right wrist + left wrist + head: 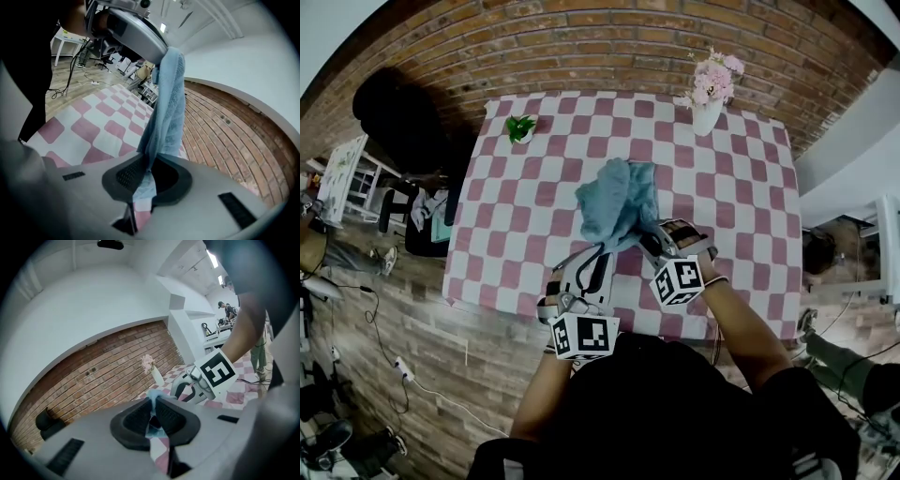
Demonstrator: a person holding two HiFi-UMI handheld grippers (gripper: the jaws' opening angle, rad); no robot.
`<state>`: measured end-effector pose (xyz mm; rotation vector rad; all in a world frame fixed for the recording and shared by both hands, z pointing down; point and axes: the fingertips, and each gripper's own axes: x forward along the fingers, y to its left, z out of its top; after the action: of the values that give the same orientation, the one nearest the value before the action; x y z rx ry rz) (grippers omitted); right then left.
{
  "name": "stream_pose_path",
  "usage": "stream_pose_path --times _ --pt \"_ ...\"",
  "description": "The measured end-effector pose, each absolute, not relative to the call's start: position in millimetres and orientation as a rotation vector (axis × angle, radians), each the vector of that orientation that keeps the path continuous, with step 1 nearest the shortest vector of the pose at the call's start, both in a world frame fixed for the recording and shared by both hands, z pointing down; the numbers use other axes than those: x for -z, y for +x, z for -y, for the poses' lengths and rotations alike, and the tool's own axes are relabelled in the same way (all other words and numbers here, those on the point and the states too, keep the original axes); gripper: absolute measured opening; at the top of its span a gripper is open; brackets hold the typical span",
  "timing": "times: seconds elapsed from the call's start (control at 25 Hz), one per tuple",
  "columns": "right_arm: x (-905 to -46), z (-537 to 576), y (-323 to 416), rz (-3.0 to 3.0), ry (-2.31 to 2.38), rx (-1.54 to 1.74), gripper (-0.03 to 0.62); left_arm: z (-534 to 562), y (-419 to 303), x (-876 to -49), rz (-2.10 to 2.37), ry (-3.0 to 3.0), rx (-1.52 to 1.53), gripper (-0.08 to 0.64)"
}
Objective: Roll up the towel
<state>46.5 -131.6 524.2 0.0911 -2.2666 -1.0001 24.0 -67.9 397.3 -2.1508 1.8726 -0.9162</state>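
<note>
Left tool (153, 405) pinches a corner of the blue towel (619, 202). My right tool (146, 168) pinches it too. I hold the towel bunched up over the checked bench (741, 187).

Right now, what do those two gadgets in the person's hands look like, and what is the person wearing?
Both the left gripper and the right gripper have smooth light-grey shells with two black ribbed pads at the front. Each carries a white cube printed with black square markers. The person wears a black short-sleeved top.
</note>
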Motion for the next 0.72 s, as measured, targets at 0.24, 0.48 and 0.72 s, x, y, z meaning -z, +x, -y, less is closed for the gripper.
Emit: stream_pose_path --times 0.24,0.48,0.72 --pt "-462 164 59 2.322 0.343 0.999 0.032 73 -5 -381 -1.941 -2.069 0.907 0.037" --pt "-390 189 73 2.292 0.516 1.116 0.031 91 -11 -358 -1.902 -2.016 0.89 0.037" --pt "-331 211 88 2.254 0.637 1.225 0.029 126 -17 -319 -1.777 -1.869 0.939 0.037"
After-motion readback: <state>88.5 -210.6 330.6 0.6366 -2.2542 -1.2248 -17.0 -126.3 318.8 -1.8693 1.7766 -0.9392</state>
